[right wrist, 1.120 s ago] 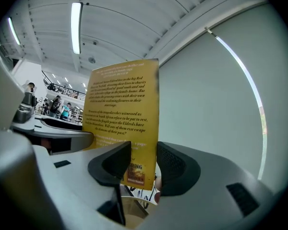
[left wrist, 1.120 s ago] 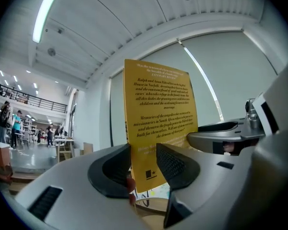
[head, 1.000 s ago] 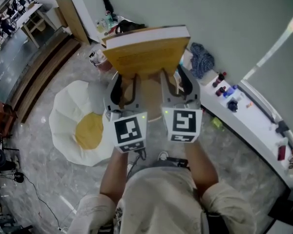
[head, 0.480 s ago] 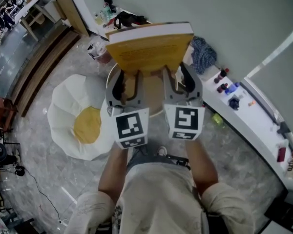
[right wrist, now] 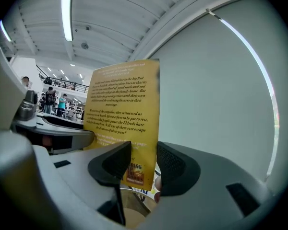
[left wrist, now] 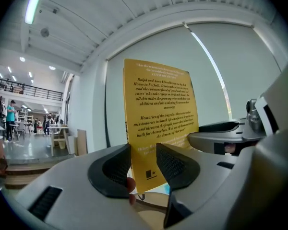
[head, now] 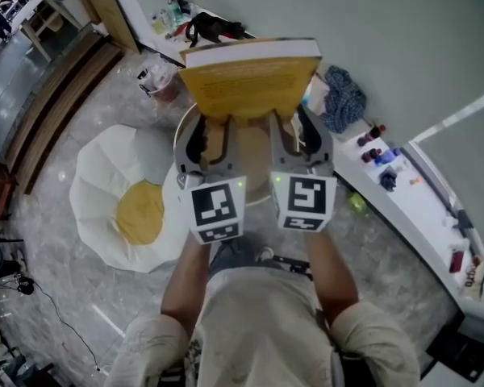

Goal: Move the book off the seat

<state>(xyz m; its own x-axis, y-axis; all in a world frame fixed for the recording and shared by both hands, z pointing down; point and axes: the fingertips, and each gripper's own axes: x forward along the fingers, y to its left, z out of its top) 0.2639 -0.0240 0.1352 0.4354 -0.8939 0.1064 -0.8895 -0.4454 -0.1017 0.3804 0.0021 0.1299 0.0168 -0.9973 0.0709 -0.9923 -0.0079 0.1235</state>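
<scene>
Above the seat (head: pixel 247 158), toward its far edge in the head view, the book (head: pixel 250 83) hangs in the air, lifted clear of the top w/ nothing else propping it. L gripper (head: pixel 212 131) and R gripper (head: pixel 284 129) sit side by side, each pinching the book's near edge, pads pressed on both covers; the gripper views show the yellow back cover standing up between each pair of jaws, so neither tool is empty or spread wide. Progress, as I judge it: pick-up is done, i.e. the book no longer rests on the seat, but it hasn't left the seat's outline yet and isn't set down anywhere. What's left is carrying it sideways past the seat's rim and putting it down; candidates nearby are the floor, the rug (head: pixel 133 208) on the left, or the white ledge (head: pixel 403 192) on the right, though I can't tell which is meant. Vs the earlier frames: grip is the same, both tools clamped in the same spots, and the book's tilt looks approx unchanged. The surroundings have slid in the head view, the ledge shifting on the right and more of the seat's left rim showing beside the L gripper, so person and book seem to be travelling together.
</scene>
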